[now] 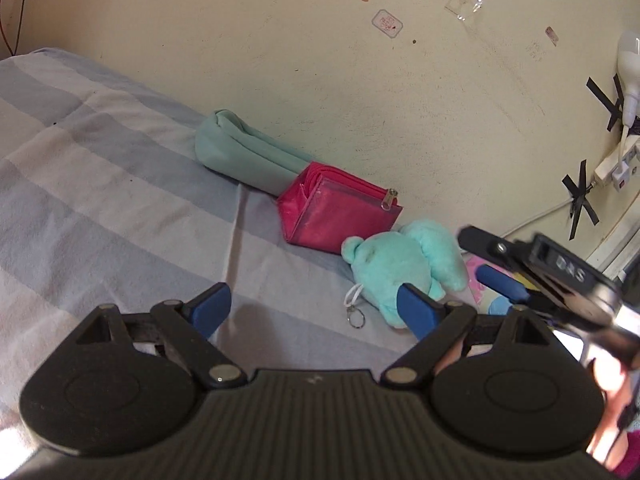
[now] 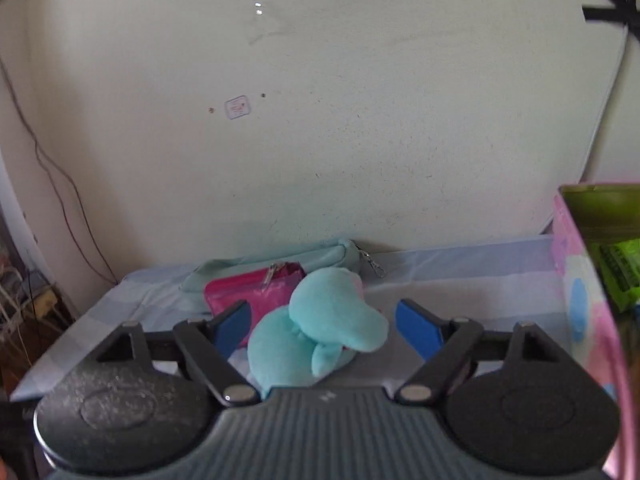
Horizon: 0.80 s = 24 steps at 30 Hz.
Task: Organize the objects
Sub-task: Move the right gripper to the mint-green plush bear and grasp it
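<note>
From the left wrist view, the left claw (image 1: 308,312) is spread wide with nothing between its blue fingers (image 1: 212,308), above a bed (image 1: 100,168) with a striped sheet. A mint pouch (image 1: 240,152) lies along the wall (image 1: 320,60), a pink wallet (image 1: 336,212) touches it, and a turquoise plush toy (image 1: 404,260) with a keyring (image 1: 356,316) lies just beside the wallet. The right claw (image 1: 488,256) enters from the right.

From the right wrist view, the right claw (image 2: 324,324) is also spread; the plush toy (image 2: 320,328) lies between its fingers, but the pads do not press it. The wallet (image 2: 248,284) and pouch (image 2: 272,260) are behind the toy. A pink box (image 2: 584,280) stands at the right edge.
</note>
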### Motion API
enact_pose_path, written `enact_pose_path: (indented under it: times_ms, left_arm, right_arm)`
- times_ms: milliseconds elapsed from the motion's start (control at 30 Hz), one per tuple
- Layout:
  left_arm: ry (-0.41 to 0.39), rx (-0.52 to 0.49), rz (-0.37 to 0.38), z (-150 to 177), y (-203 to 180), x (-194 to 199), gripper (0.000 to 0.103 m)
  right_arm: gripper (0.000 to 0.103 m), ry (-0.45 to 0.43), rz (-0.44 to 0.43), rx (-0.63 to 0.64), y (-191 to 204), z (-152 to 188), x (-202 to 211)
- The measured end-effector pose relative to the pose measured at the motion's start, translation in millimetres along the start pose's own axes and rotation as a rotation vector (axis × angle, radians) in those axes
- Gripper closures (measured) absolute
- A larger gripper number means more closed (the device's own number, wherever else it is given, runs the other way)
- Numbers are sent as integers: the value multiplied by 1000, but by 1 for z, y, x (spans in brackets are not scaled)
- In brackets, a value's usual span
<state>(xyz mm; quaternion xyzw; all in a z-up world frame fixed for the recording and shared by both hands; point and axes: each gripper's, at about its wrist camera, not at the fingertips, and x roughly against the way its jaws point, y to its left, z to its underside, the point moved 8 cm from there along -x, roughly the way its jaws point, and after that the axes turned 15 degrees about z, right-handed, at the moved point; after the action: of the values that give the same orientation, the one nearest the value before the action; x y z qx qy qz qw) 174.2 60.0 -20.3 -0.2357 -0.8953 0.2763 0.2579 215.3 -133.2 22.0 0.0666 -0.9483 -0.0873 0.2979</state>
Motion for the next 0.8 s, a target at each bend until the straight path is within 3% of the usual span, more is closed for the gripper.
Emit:
enact_pose_path:
  times_ms: [200, 233, 267, 300, 500, 633, 800]
  left_arm:
    - [-2, 33, 11, -2, 4, -1, 12]
    - [-5, 39, 12, -2, 5, 0, 11]
    - [-7, 44, 12, -2, 6, 0, 11]
    - [-8, 48, 13, -3, 6, 0, 11]
    - [11, 35, 18, 1, 3, -4, 11]
    - [50, 18, 77, 8, -5, -9, 9]
    - [81, -81, 156, 19, -30, -11, 8]
  right_arm:
    - [18, 105, -20, -79, 10, 0, -50]
    - [26, 110, -14, -66, 12, 2, -51]
    - [41, 114, -6, -47, 13, 5, -52]
    - [48, 116, 9, -25, 13, 8, -51]
    - [57, 74, 7, 3, 1, 24, -14]
    - [57, 61, -18, -3, -12, 46, 27]
    - [57, 48, -58, -42, -40, 75, 83]
